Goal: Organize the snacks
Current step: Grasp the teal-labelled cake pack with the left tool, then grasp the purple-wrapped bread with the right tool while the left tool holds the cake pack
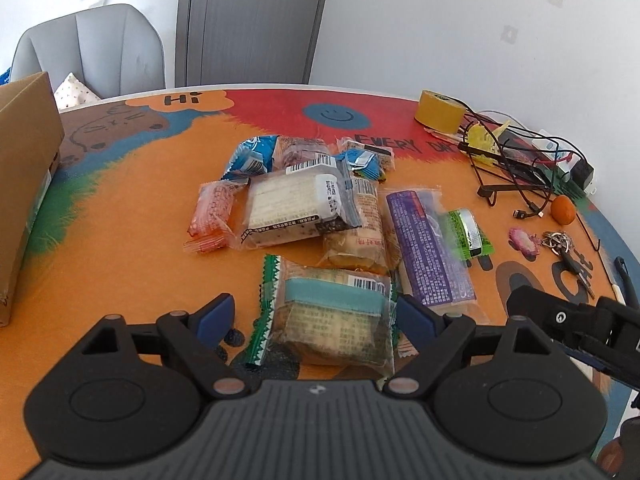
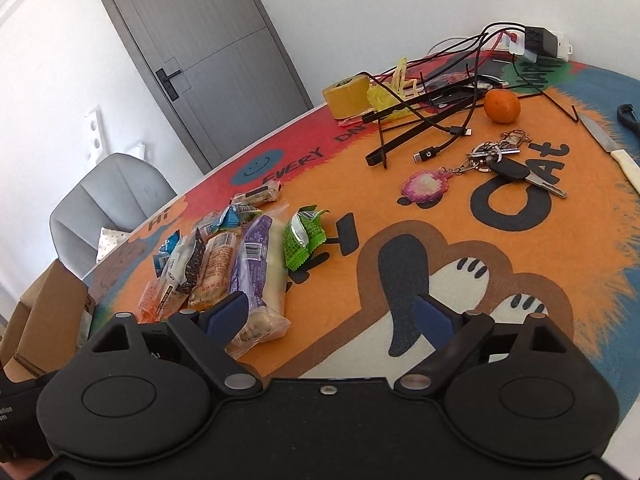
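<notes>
Snacks (image 1: 320, 216) lie on a cartoon tablecloth (image 1: 128, 208) near a grey door (image 1: 256, 20).

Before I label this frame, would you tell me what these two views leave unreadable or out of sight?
- Cardboard box: its opening is cut off by the left wrist view's edge, so any contents are hidden.
- Snack printing, such as on the purple packet: too small to read.
- Knife: its handle runs off the right wrist view's right edge.
- Bottom snacks in the pile: covered by the clear wafer pack.
- Power strip: sockets hidden by plugs and cables.
</notes>
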`<state>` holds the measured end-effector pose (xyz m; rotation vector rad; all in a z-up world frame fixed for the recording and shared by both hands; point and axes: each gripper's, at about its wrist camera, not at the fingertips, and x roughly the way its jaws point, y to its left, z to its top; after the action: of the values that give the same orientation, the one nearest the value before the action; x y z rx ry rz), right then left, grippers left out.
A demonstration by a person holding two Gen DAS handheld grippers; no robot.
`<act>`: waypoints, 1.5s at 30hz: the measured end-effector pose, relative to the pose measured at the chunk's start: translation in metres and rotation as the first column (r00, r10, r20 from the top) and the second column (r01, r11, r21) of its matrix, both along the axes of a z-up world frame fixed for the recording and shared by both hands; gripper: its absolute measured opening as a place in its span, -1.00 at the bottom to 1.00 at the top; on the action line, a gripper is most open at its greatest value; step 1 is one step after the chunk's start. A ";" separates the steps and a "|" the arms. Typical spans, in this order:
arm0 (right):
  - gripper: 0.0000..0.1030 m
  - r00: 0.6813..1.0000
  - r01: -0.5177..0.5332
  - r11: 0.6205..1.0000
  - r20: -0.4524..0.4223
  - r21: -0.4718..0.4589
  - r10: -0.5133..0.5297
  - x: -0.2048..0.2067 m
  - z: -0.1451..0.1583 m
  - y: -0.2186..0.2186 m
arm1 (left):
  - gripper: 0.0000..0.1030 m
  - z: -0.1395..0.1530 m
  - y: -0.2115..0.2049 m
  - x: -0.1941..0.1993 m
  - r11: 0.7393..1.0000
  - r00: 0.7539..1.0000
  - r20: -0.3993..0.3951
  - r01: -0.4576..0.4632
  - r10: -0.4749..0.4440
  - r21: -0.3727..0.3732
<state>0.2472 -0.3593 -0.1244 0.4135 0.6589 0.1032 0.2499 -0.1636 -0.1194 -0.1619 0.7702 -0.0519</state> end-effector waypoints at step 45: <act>0.12 0.991 -0.128 0.982 0.013 -0.142 0.131 0.023 -0.008 0.062 | 0.07 -0.002 0.033 -0.017 0.987 0.995 0.054 -0.091 0.084 0.131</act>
<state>0.2701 -0.2972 -0.1321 0.2332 0.6665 0.1835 0.2333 -0.1308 -0.1218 -0.0668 0.7148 0.0785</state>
